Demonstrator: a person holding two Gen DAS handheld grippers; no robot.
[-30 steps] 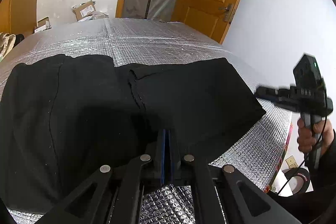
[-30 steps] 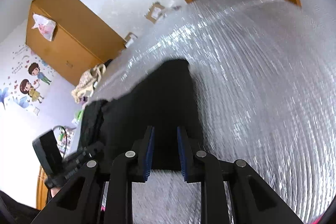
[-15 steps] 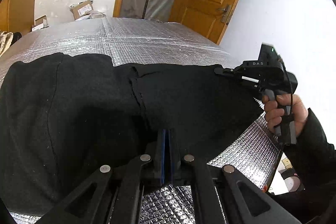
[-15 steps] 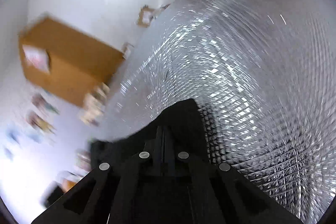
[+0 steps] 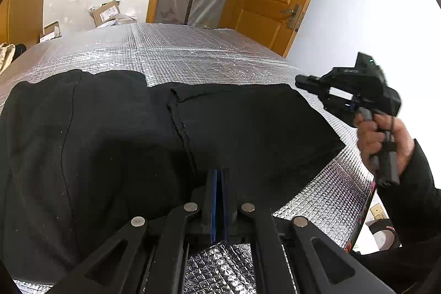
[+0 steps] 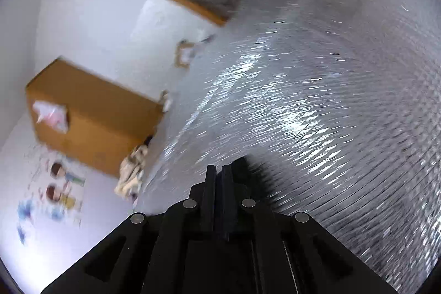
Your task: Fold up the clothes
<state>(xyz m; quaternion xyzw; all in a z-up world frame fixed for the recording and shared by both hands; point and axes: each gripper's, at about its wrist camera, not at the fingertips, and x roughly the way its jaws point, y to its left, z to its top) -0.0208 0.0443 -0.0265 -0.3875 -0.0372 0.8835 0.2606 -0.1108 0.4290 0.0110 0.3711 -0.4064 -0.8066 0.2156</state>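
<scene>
left tongs (image 5: 217, 183): pressed together, pinching near edge of black garment (image 5: 110, 156) | garment: on silver table (image 5: 193, 51), long axis 9–3 o'clock | right tongs (image 6: 217, 175): opening, cloth corner between; nearer the 3 o'clock end

Silver quilted foil sheet (image 5: 193, 57) covers whole work surface, maybe a bed, hard to tell. Black garment (image 5: 110, 142) spread flat across near half, seam down middle, right edge near foil's corner. Far half bare foil, glinting.
</scene>
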